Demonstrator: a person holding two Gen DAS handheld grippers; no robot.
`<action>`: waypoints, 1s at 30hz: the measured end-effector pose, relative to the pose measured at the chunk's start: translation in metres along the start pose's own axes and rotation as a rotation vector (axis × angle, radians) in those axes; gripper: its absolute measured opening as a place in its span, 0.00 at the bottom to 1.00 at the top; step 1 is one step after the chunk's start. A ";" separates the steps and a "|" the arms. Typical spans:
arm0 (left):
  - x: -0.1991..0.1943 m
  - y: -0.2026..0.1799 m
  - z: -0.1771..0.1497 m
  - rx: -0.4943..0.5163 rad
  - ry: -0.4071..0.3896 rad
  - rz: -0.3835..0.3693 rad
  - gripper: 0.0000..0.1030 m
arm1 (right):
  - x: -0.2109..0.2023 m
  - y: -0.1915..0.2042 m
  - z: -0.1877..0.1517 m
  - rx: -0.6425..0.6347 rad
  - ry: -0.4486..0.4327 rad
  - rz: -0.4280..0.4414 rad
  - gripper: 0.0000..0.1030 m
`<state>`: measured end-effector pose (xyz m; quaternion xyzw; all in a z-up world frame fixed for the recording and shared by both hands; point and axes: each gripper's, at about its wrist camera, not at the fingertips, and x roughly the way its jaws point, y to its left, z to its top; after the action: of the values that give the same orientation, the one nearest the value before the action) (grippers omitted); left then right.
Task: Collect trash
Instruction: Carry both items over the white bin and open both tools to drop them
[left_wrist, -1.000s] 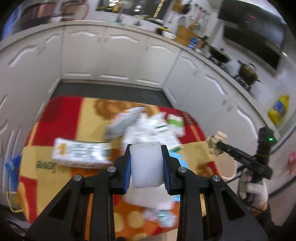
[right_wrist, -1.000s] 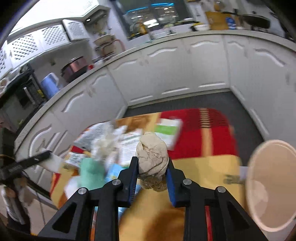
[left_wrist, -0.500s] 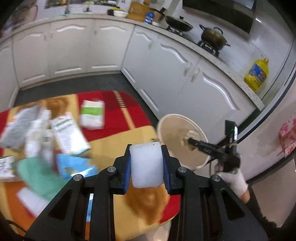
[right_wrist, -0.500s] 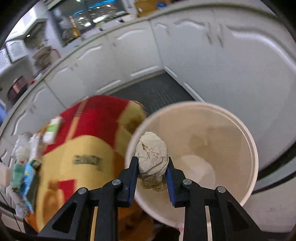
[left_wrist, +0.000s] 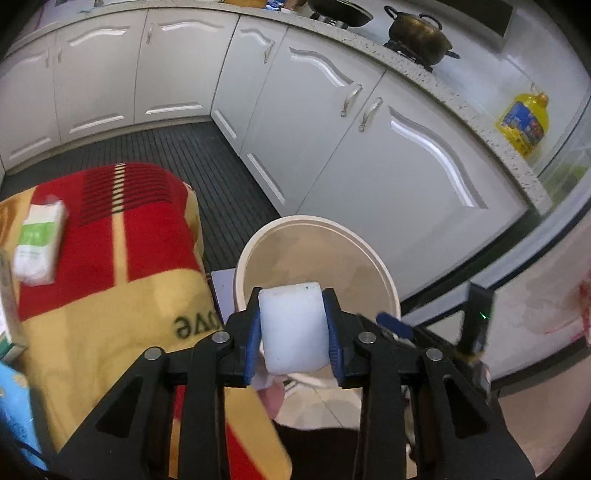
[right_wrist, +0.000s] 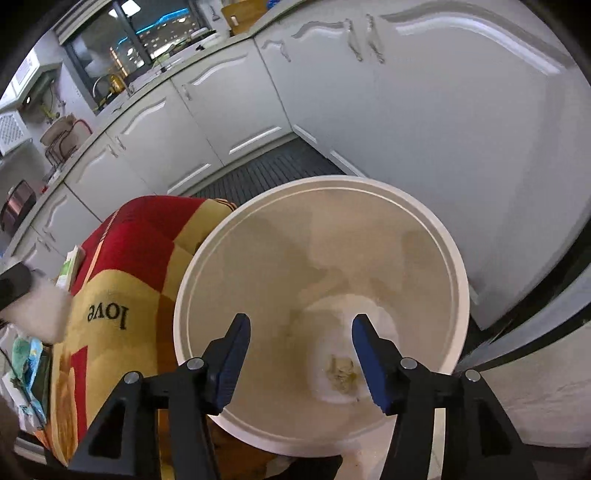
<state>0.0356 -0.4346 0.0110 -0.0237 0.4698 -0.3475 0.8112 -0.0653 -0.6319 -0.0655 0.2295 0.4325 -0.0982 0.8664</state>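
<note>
My left gripper (left_wrist: 293, 328) is shut on a white foam block (left_wrist: 291, 325) and holds it over the near rim of the cream trash bin (left_wrist: 258, 243). My right gripper (right_wrist: 301, 347) is open and empty, right above the bin (right_wrist: 192, 280). A crumpled brown paper wad (right_wrist: 341, 373) lies on the bin's bottom. The right gripper also shows in the left wrist view (left_wrist: 395, 325), just behind the block. The foam block shows blurred at the left edge of the right wrist view (right_wrist: 40, 310).
A table with a red and yellow cloth (left_wrist: 110, 295) stands left of the bin, with a white and green tissue pack (left_wrist: 38, 236) and more litter (right_wrist: 26, 362) on it. White kitchen cabinets (left_wrist: 369, 155) stand behind the bin. Dark floor mat (left_wrist: 207, 155) lies between.
My right gripper opened and the brown paper wad fell to the bin's bottom. My left gripper moved right with the foam block, from over the table to the bin's rim.
</note>
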 end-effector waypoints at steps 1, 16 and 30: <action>0.006 -0.001 0.001 0.002 -0.001 0.002 0.43 | 0.001 -0.002 -0.002 0.013 0.003 0.013 0.54; -0.010 0.019 0.004 -0.041 -0.028 -0.074 0.67 | 0.016 0.023 -0.012 -0.007 0.033 0.087 0.54; -0.047 0.036 -0.002 -0.060 -0.081 -0.031 0.67 | 0.053 0.104 0.018 -0.023 0.083 0.361 0.57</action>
<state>0.0386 -0.3793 0.0312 -0.0694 0.4461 -0.3447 0.8230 0.0178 -0.5482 -0.0658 0.2971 0.4206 0.0734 0.8541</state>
